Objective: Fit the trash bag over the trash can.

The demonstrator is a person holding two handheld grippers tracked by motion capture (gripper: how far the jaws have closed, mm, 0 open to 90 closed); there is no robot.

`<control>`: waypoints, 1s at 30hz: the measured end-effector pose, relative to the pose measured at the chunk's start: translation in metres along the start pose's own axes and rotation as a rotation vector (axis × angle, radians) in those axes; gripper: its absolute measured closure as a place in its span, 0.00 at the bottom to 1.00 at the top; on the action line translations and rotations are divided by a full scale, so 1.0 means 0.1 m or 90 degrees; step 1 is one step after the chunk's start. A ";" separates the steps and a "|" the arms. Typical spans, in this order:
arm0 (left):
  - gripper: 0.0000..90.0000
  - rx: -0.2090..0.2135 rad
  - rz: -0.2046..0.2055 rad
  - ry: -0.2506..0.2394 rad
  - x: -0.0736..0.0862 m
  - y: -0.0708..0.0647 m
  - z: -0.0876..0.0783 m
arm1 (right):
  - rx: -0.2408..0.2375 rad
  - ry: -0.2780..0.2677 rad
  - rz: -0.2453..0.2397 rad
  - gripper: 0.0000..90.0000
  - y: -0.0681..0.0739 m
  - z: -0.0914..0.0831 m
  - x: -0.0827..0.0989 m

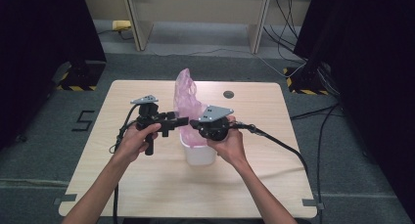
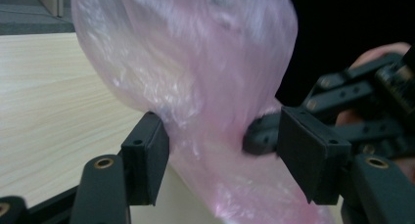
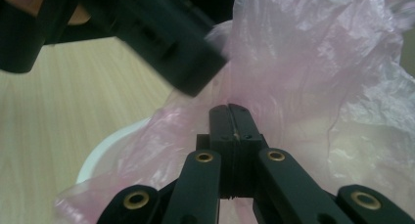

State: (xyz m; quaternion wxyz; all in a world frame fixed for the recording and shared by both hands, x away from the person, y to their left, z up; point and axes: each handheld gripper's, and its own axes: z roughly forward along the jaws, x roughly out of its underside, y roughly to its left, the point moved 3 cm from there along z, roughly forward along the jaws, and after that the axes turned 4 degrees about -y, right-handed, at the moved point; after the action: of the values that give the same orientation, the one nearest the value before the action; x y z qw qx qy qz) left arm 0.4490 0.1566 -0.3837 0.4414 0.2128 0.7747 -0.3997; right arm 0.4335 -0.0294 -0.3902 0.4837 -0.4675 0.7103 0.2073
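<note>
A pink plastic bag (image 1: 186,99) stands up out of a small white bin (image 1: 199,154) at the middle of the table. My left gripper (image 1: 183,121) reaches in from the left. In the left gripper view its jaws (image 2: 225,145) stand apart with the pink bag (image 2: 195,62) hanging between them, the film brushing the left pad (image 2: 147,158). My right gripper (image 1: 194,123) comes from the right, tip to tip with the left. In the right gripper view its jaws (image 3: 230,117) are closed together on a fold of the bag (image 3: 318,87) above the bin's rim (image 3: 105,150).
The light wooden table (image 1: 147,180) has a round cable hole (image 1: 228,94) at the back. Cables trail off both grippers. Dark curtains stand at both sides, and cables lie on the floor at the right.
</note>
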 end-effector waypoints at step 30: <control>0.86 -0.042 0.123 -0.046 -0.01 -0.05 -0.02 | 0.003 0.029 0.134 0.86 -0.32 -0.63 0.35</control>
State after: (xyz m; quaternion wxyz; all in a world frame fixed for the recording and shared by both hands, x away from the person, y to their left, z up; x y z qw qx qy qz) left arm 0.4451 0.1549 -0.3806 0.5120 0.2573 0.7469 -0.3374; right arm 0.4266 -0.1080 -0.3881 0.4439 -0.3937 0.7667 0.2451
